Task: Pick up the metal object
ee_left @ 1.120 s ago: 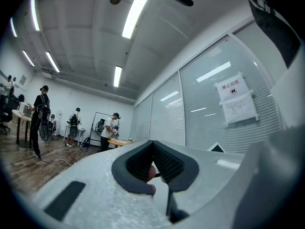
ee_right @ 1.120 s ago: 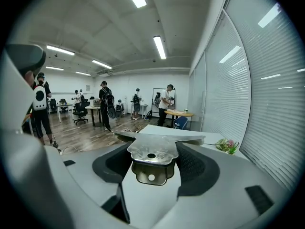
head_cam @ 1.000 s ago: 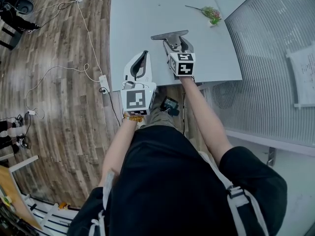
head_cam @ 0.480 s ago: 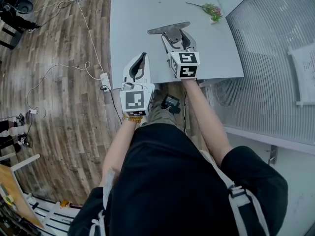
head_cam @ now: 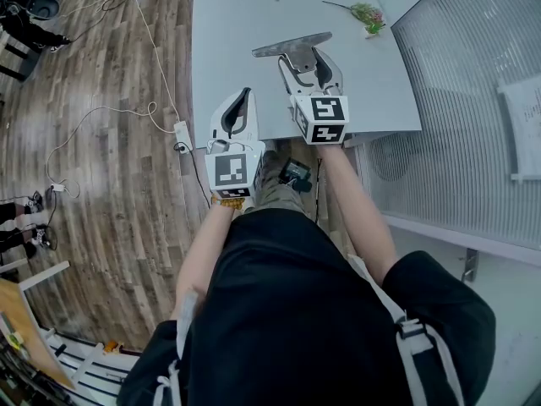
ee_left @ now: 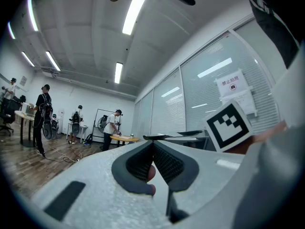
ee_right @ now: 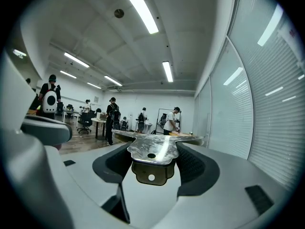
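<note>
The right hand-held gripper (head_cam: 309, 64), centre frame, grasps the metal object (head_cam: 292, 46) by its stem; its crossbar runs left-to-right above the jaws, over the table (head_cam: 228, 15). The left hand-held gripper (head_cam: 240, 101), lower left, is clenched, empty.

- Flat T-shaped grey metal object (ee_right: 153, 149) (head_cam: 292, 47): bare metal, glossy, mottled streaky sheen.
- Right gripper (ee_right: 152, 162) (head_cam: 308, 62) and left gripper (ee_left: 152, 162) (head_cam: 237, 112): white plastic shells, matt, finely grainy. Jaws lined with dark ribbed pads (ee_right: 196, 165).
- Pale grey worktop (head_cam: 237, 24): smooth, matt.
- Brown plank floor (head_cam: 101, 150): wood grain, low sheen.
</note>
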Available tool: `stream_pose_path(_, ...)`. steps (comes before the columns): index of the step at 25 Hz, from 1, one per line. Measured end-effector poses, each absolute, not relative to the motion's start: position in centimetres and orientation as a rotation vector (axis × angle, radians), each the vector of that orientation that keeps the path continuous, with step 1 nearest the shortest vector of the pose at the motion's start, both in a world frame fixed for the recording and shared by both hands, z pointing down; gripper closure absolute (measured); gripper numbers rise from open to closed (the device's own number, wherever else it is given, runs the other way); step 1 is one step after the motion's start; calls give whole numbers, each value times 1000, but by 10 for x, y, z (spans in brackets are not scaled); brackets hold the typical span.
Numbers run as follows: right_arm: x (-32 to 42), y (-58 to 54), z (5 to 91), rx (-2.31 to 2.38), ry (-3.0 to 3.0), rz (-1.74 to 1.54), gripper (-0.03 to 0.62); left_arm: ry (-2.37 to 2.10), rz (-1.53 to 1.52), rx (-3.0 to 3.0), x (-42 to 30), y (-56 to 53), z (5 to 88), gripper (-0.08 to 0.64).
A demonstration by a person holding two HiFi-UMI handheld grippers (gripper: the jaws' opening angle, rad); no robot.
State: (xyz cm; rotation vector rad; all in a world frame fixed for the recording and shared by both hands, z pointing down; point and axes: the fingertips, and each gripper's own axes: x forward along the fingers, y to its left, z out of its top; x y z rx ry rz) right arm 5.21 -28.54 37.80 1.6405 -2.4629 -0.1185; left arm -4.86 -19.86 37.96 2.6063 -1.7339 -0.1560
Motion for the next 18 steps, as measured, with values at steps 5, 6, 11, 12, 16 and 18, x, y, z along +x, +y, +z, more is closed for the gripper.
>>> stream_pose_path(5,52,-272,374,1647,-2462,-195,307,-1738,-141,2615,-48,-196,379,549)
stream_pose_path(6,51,-269,374,1656,-2464,-194,307,-1741,-141,2614,-49,-195,379,549)
stream_pose_path(11,48,-257,377,1673,-2468,-207,307,-1753,-135,2596,-57,-195,383,549)
stream_pose_path(12,49,-256,379,1671,-2464,-211,307,-1753,-135,2596,-57,-196,384,551)
stream_pose_path(16,53,-247,381,1686,-2454,-233,307,-1749,-139,2604,-56,-196,382,549)
stream_pose_path(18,56,-241,379,1711,-2446,-266,306,-1749,-140,2606,-56,-196,383,549)
